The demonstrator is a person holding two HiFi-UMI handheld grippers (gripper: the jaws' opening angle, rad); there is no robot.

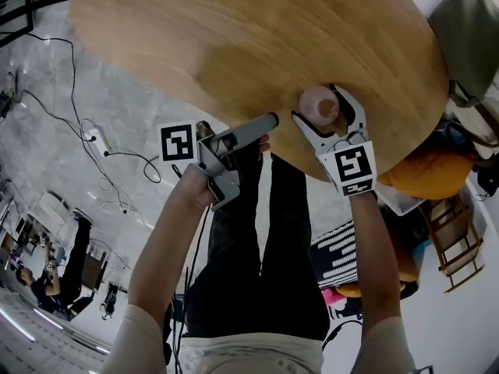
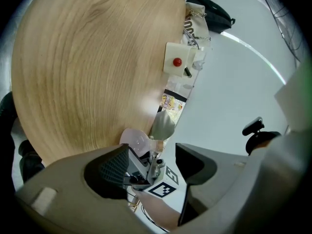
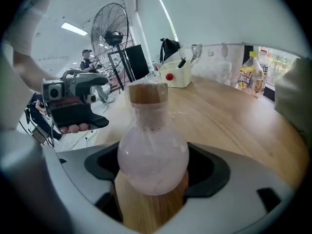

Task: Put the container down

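- My left gripper (image 1: 269, 123) hangs off the near rim of the worktop (image 1: 234, 37), over the floor. Its fingers (image 2: 112, 172) stand apart with nothing between them.
- The rim curves just beside the container (image 3: 152, 155), so I have little wood on my side. Further in, the top is bare and wide, the safer way to shift.
- The container is a round-bellied clear flask with a pinkish tint, a short neck and a cork stopper (image 3: 146, 92). It sits upright near the close edge. I cannot tell whether its base touches the wood.
- I judge it light, rigid, smooth and breakable, likely to roll if it tips. The widest part of the belly is the sound place to hold it, not the neck.
- My right gripper (image 1: 323, 115) has its fingers closed on that belly from both sides.
- Further right, a cream caddy (image 3: 176, 77) and a bottle (image 3: 249, 74) stand at the far rim, well apart from the flask.
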